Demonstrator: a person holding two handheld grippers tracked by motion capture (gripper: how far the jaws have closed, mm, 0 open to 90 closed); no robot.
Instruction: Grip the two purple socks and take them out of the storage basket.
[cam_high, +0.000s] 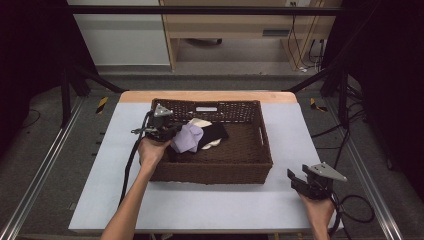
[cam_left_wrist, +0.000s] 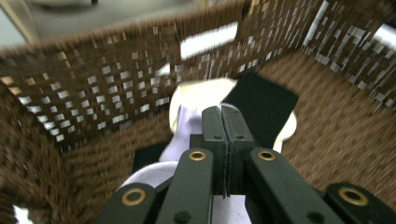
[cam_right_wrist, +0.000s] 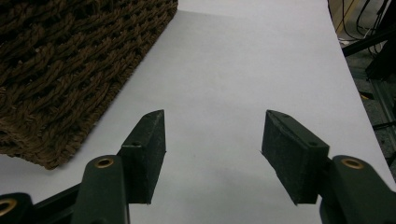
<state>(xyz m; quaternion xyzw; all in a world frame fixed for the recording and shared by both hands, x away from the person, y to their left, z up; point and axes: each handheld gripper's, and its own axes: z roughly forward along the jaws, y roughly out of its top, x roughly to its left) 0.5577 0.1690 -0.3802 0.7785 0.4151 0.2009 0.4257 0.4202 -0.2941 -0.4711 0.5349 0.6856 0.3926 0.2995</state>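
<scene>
Left gripper (cam_high: 170, 131) lifts lilac cloth (cam_high: 187, 138) from the wicker basket (cam_high: 215, 170).
Its fingers pinch the cloth; right gripper (cam_right_wrist: 212, 156) waits on the worktop (cam_right_wrist: 243, 60), fingers spread (likely for handover).

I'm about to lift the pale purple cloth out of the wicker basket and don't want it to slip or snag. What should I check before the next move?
1. Left gripper fingers shut on the purple cloth: ok.
2. Firm pinch, enough fabric caught: cannot tell; the fingers hide the fold.
3. Cloth free of the black cloth and cream cloth: not ok; it lies against both.
4. Basket walls clear of the gripper: ok.
5. Right gripper open, resting on the table outside the basket: ok.
</scene>
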